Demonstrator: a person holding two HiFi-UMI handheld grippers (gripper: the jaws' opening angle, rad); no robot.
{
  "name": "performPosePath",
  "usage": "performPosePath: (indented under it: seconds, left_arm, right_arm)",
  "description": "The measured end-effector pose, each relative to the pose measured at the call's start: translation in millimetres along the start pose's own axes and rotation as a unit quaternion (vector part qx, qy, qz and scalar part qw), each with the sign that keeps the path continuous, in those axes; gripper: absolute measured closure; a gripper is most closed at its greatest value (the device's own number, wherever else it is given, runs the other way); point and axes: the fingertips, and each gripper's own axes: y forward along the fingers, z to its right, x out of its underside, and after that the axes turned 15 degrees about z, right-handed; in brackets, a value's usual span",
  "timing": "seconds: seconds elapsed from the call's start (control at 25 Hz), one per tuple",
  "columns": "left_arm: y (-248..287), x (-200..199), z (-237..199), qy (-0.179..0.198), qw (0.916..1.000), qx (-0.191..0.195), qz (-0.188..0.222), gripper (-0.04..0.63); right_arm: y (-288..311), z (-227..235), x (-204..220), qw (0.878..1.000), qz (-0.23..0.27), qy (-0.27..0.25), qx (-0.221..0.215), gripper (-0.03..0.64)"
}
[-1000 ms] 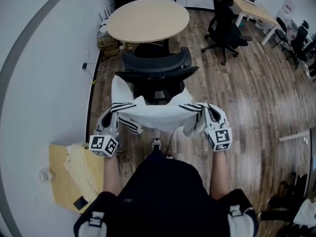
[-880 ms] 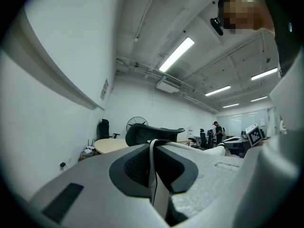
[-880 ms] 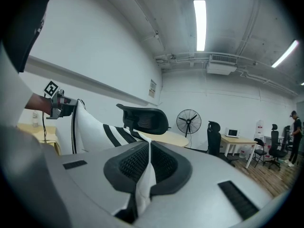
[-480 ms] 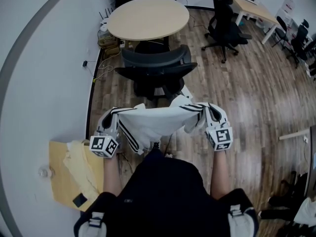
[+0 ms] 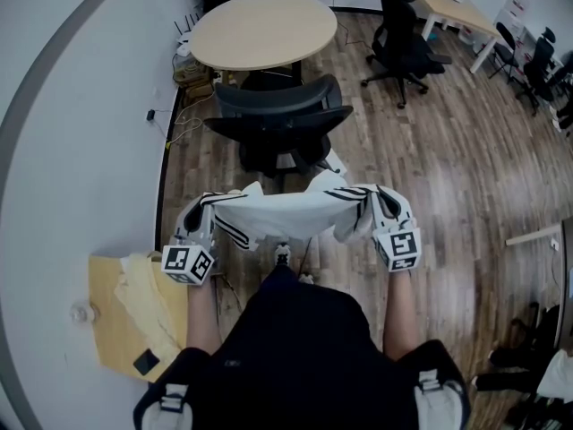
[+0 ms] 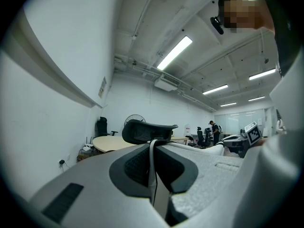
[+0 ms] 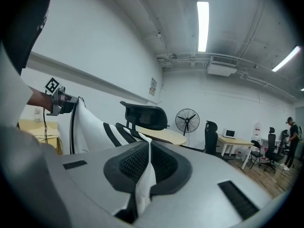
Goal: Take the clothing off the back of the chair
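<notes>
A white garment with black stripes [image 5: 291, 213] hangs stretched between my two grippers, clear of the black office chair [image 5: 279, 122] that stands just beyond it. My left gripper [image 5: 202, 206] is shut on the garment's left end, and a thin fold of white cloth [image 6: 153, 158] shows between its pads. At the other end my right gripper [image 5: 380, 202] pinches white fabric [image 7: 147, 175] between shut jaws. In the right gripper view the striped garment [image 7: 97, 129] runs across to the left gripper [image 7: 57, 99], with the chair back [image 7: 145, 115] behind. The left gripper view shows the chair back [image 6: 148, 131].
A round wooden table [image 5: 262, 30] stands behind the chair. The white wall [image 5: 81, 133] runs close on the left, with cables [image 5: 183, 119] at its foot. Cardboard and pale cloth [image 5: 134, 303] lie on the floor at my left. Another office chair [image 5: 401, 38] and a desk [image 5: 448, 3] stand far right.
The garment has come off the chair and been drawn back toward the person. It now hangs free between the grippers, and the chair stands a little farther off.
</notes>
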Motion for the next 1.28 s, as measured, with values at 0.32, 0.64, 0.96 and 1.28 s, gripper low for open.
performPosePath:
  seconds: [0.32,0.64,0.96,1.28]
  left_arm:
    - [0.3,-2.6,-0.6,0.008,0.9999,0.007,-0.003,0.584]
    - [3.9,-1.4,-2.9,0.01,0.9998,0.016,-0.004,0.584]
    - [9.5,4.9,3.4,0.006,0.9996,0.025,-0.01,0.584]
    - [14.9,5.7,7.3,0.005,0.9996,0.026,-0.009,0.584]
  right_arm:
    - [-10.6,-4.4,2.5,1.0,0.0,-0.002,0.008,0.618]
    - [-16.7,-6.7,2.4,1.0,-0.003,-0.014,0.018,0.618]
    - [-23.1,0.6,4.9,0.999,-0.008,-0.009,0.033,0.618]
    - [-23.9,4.4,7.8,0.999,-0.011,-0.007,0.033,0.618]
